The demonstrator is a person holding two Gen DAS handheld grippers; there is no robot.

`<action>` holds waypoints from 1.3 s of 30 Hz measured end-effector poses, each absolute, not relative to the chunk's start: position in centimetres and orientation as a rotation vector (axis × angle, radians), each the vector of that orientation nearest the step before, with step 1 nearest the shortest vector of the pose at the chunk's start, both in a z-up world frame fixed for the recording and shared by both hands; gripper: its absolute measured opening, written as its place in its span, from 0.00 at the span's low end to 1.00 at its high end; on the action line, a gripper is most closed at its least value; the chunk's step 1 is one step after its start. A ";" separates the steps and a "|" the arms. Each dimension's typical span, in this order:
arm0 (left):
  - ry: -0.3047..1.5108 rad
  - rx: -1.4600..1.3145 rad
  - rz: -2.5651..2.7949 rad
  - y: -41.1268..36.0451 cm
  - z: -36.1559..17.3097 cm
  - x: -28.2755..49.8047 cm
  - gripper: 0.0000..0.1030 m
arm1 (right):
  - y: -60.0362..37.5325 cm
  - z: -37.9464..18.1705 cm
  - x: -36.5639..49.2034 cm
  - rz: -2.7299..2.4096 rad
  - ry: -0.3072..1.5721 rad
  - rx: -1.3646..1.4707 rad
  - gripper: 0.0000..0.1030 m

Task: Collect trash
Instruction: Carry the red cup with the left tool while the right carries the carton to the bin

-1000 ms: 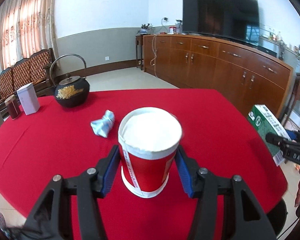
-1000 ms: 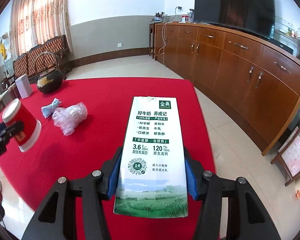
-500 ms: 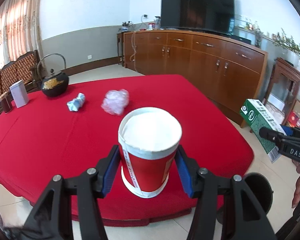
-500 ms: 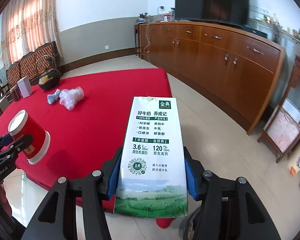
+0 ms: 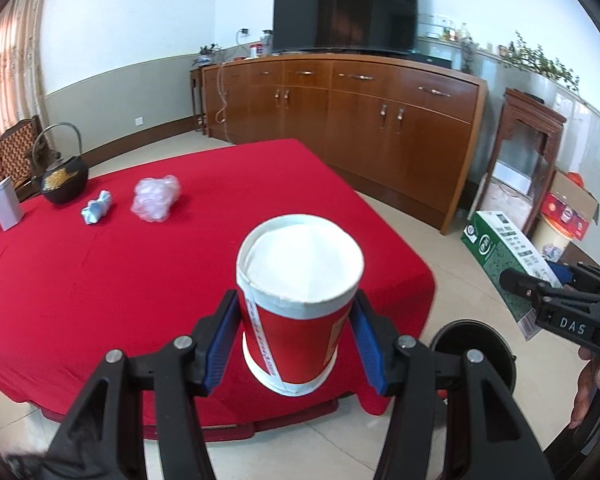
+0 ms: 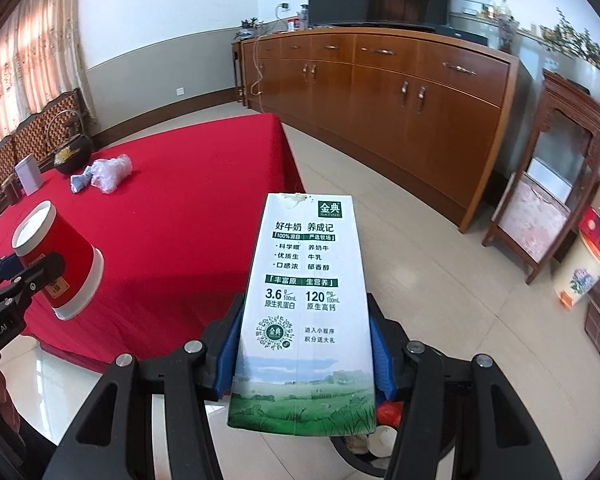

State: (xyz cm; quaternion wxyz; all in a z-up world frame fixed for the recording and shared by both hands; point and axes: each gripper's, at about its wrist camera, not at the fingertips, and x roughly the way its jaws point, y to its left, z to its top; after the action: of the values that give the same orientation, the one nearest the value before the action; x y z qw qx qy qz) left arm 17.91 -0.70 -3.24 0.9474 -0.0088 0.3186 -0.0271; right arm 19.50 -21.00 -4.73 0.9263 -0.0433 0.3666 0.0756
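Holding trash: dark bin [image 6: 364, 454] beneath milk carton [image 6: 306, 304], scraps inside.

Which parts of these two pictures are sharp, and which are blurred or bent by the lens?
Left wrist view: cup sharp, plastic wad smeared, cabinet top bowed. Right wrist view: carton print crisp, plants at the right edge blurred, floor glare lower left.

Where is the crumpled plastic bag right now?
In the left wrist view the plastic bag lies on the far left part of the red table, just right of the blue wad and near the black kettle.
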 end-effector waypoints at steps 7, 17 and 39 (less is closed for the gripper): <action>0.653 -0.007 -0.128 -4.3 -3.4 17.5 0.55 | -24.4 -4.8 18.1 0.103 0.756 -0.066 0.55; 0.682 0.030 -0.233 -10.1 -4.5 17.7 0.55 | -29.5 -5.8 16.5 0.037 0.770 -0.033 0.55; 0.917 0.064 -0.371 -24.1 -13.1 19.7 0.55 | -40.2 -15.3 17.7 0.070 0.958 -0.073 0.55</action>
State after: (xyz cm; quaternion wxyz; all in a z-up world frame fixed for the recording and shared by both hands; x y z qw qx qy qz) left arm 19.73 -24.09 -13.06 0.8797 0.0305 0.4399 -0.1781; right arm 17.71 -40.19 -15.30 0.8861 -0.0349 0.4609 0.0338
